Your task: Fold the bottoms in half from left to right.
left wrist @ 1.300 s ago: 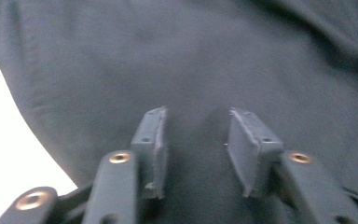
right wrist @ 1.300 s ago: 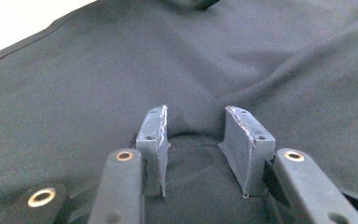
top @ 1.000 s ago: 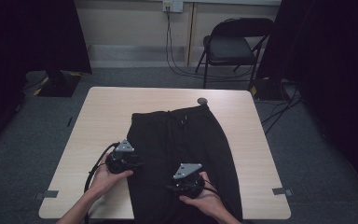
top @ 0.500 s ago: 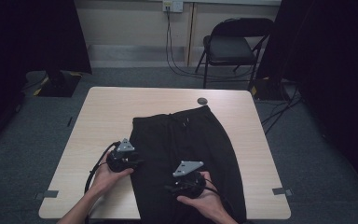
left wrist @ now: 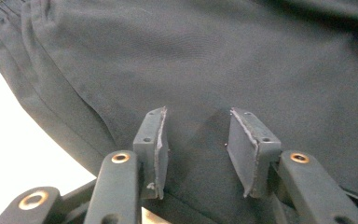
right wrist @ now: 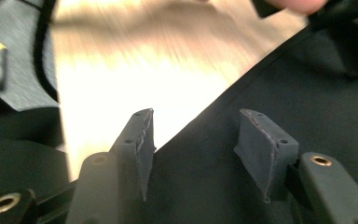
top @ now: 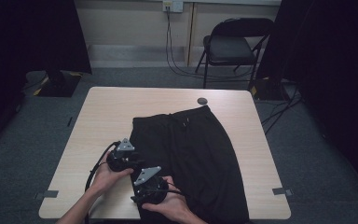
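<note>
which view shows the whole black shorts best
The high view: the black shorts lie flat on the table from waistband to hem. The left gripper view gives close fabric and the waistband's gathered edge beside open jaws; the right gripper view gives a blurred edge over the table.

Both forearms come in from the near edge of the table (top: 98, 116). The left gripper (top: 129, 156) sits further in from that edge, its jaws parted with a clear gap between the pads (left wrist: 158, 140). The right gripper (top: 140, 189) is right beside it, closer to the near edge, its jaws parted too and clamping nothing, having just swung wider then eased in slightly.
</note>
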A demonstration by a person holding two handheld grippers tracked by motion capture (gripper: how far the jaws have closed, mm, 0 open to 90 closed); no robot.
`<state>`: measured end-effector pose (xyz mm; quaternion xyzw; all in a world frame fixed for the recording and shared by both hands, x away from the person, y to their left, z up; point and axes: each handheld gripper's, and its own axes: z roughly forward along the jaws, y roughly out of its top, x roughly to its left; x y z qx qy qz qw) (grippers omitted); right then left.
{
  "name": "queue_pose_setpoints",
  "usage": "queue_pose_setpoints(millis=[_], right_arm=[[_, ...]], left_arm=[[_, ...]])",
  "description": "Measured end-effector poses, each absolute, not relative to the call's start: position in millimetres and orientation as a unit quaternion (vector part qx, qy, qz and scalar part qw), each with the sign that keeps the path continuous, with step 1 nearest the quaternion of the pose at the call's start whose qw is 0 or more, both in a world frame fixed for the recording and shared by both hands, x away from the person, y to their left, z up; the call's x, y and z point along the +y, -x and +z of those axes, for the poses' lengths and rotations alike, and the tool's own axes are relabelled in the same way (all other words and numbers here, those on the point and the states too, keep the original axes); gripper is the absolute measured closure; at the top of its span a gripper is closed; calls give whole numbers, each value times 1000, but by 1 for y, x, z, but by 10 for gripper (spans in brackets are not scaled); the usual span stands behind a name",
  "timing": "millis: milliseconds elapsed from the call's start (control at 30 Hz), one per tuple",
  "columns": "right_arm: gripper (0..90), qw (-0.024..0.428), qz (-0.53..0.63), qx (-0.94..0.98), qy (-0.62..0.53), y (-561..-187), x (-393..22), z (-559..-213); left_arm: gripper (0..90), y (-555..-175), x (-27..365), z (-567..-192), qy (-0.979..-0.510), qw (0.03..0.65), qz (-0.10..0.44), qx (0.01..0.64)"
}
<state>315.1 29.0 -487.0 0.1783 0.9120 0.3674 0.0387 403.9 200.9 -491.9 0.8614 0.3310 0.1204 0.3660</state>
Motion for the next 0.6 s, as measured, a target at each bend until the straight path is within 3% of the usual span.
queue_pose_setpoints(millis=[33,133,167,200,300,433,600], right_arm=[[494,47,360,915,-174,-315,30,-490],[723,83,362,911,-178,-314,29,-491],[723,83,362,911,-178,-314,29,-491],[863,88,363,909,-184,-315,27,-489],[885,83,382,899,-198,-316,19,-483],[890,111,404,880,-224,-324,-14,-459],[889,149,355,890,-247,-331,-45,-472]], left_arm=[[561,-404,201,-492,-860,367,118,334],[516,-406,203,-492,-851,373,110,354],[531,-406,203,-492,-851,373,110,354],[553,-406,206,-490,-846,379,112,358],[544,-406,210,-486,-832,401,119,365],[521,-405,211,-482,-811,433,119,375],[524,-409,187,-494,-850,383,122,341]])
